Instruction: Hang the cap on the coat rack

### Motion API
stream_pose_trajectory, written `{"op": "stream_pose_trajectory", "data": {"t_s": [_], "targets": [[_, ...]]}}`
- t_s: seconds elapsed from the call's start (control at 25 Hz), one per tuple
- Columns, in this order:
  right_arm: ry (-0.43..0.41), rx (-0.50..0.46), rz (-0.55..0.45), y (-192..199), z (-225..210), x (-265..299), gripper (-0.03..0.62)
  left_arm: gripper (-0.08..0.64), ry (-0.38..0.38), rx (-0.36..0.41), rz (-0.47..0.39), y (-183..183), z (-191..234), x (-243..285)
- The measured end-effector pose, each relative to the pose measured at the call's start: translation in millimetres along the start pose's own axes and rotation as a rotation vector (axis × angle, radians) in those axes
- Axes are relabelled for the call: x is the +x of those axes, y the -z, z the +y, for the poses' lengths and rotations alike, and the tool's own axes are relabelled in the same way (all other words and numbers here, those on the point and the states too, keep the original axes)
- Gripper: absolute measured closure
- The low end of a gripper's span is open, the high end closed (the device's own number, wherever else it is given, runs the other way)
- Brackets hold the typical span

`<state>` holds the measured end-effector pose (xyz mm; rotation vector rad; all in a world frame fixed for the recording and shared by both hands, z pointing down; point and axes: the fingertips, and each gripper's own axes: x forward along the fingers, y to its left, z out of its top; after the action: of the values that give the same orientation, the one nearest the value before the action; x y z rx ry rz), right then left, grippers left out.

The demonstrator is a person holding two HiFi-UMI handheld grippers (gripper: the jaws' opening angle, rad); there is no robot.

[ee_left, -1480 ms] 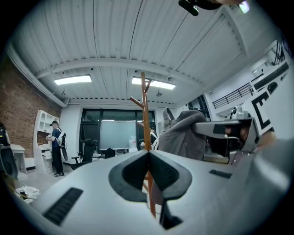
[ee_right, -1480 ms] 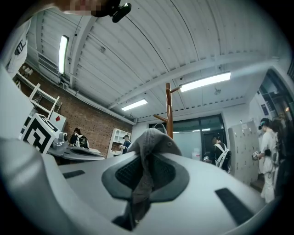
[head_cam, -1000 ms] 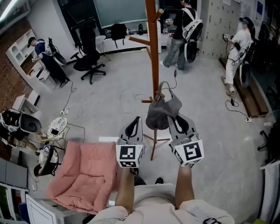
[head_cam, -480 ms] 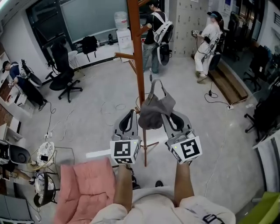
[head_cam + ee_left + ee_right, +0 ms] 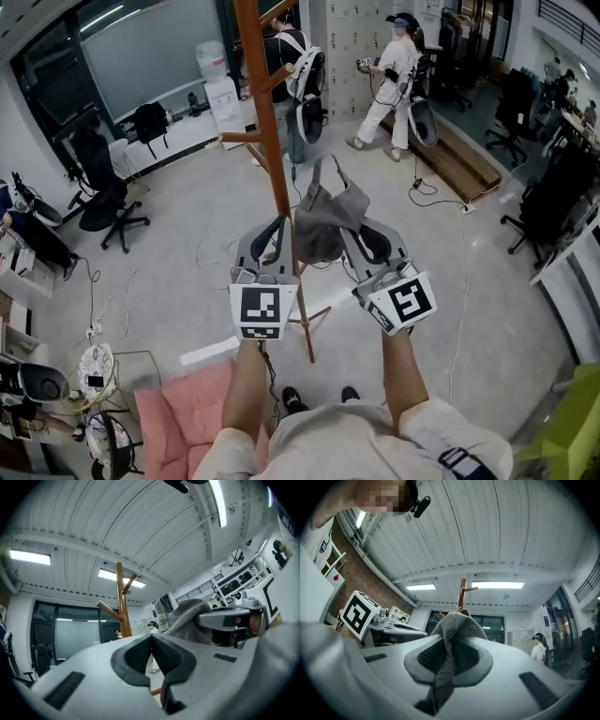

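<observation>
The brown wooden coat rack point(image 5: 267, 141) rises in front of me, with angled pegs high up and its foot on the floor. A grey cap point(image 5: 323, 220) hangs just right of the pole, its strap loop sticking up. My right gripper point(image 5: 354, 232) is shut on the cap's fabric, which runs down between the pads point(image 5: 447, 656). My left gripper point(image 5: 272, 234) is shut and holds nothing, and its pads meet point(image 5: 152, 641). It is right in front of the pole. In the left gripper view the cap point(image 5: 187, 616) is at the right and the rack point(image 5: 122, 602) behind.
Two people point(image 5: 394, 66) stand at the back near lockers. A black office chair point(image 5: 98, 187) is at the left and a water dispenser point(image 5: 214, 70) by the glass wall. A pink cushion point(image 5: 187, 422) lies at the lower left. Cables trail across the floor.
Both grippers and the cap have come closer to the rack's pole, which now stands right behind the left gripper. The pink cushion has slid down and out of the view.
</observation>
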<state>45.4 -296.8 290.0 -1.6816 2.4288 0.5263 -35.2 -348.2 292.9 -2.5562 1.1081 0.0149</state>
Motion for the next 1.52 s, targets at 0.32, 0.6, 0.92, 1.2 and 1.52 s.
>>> {"op": "stream_pose_trajectory", "data": {"t_s": [0.32,0.6,0.92,1.2,1.52], "targets": [[-0.032,0.009,-0.053,-15.1,2.1,11.9,0.571,0.552,0.053,-0.016,-0.019,-3.0,0.4,5.1],[-0.022,-0.056,-0.078,-30.0,-16.9,16.9,0.571,0.552,0.081,0.031,-0.046,-20.5,3.9,19.5],[-0.058,-0.129,-0.095,-62.8,-19.2,37.9,0.571,0.552,0.07,0.023,-0.06,-45.4,16.5,31.9],[-0.081,-0.183,-0.113,-81.8,-26.8,53.5,0.571,0.552,0.053,0.024,-0.071,-64.6,29.8,42.6],[-0.077,-0.272,-0.149,-109.7,-29.1,64.0,0.571,0.552,0.034,0.018,-0.125,-93.2,41.3,45.2]]}}
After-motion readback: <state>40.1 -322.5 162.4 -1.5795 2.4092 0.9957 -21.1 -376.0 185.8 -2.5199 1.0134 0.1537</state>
